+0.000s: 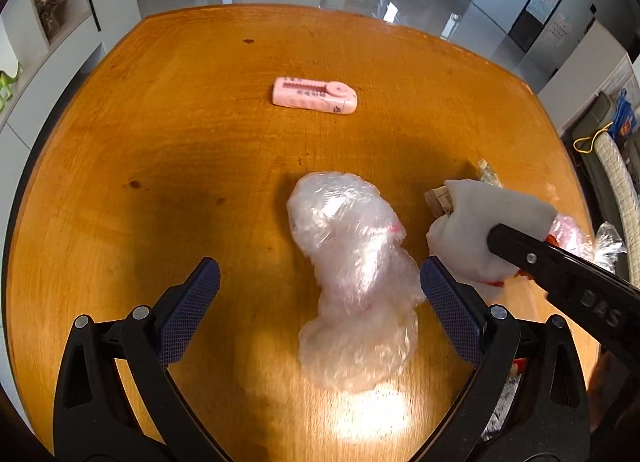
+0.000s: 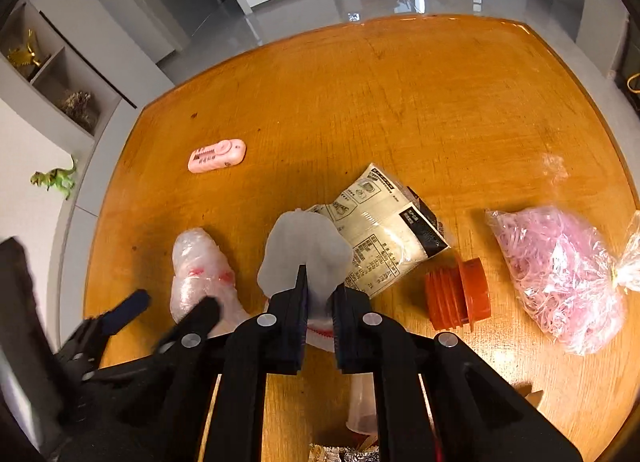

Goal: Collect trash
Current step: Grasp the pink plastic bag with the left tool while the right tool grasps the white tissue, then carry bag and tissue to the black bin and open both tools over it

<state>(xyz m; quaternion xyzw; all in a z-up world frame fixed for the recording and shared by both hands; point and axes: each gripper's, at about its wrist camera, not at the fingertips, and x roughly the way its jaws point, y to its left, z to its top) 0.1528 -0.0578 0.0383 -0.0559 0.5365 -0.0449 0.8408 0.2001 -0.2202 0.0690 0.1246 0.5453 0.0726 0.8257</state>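
Observation:
A crumpled clear plastic bag (image 1: 352, 274) lies on the wooden table (image 1: 160, 133), between and just ahead of my left gripper's (image 1: 320, 294) open jaws; it also shows in the right wrist view (image 2: 200, 274). My right gripper (image 2: 320, 294) is shut on a white crumpled wrapper (image 2: 304, 254), held just above the table; it shows in the left wrist view (image 1: 488, 221) too. My left gripper (image 2: 172, 310) is at the lower left of the right wrist view.
A pink flat case (image 1: 314, 95) lies farther back. A printed food packet (image 2: 380, 229), an orange ribbed cap (image 2: 456, 298) and a bag of pink rubber bands (image 2: 560, 274) lie to the right. A clear cup (image 2: 362, 406) and foil wrappers (image 2: 340, 454) are near the front edge.

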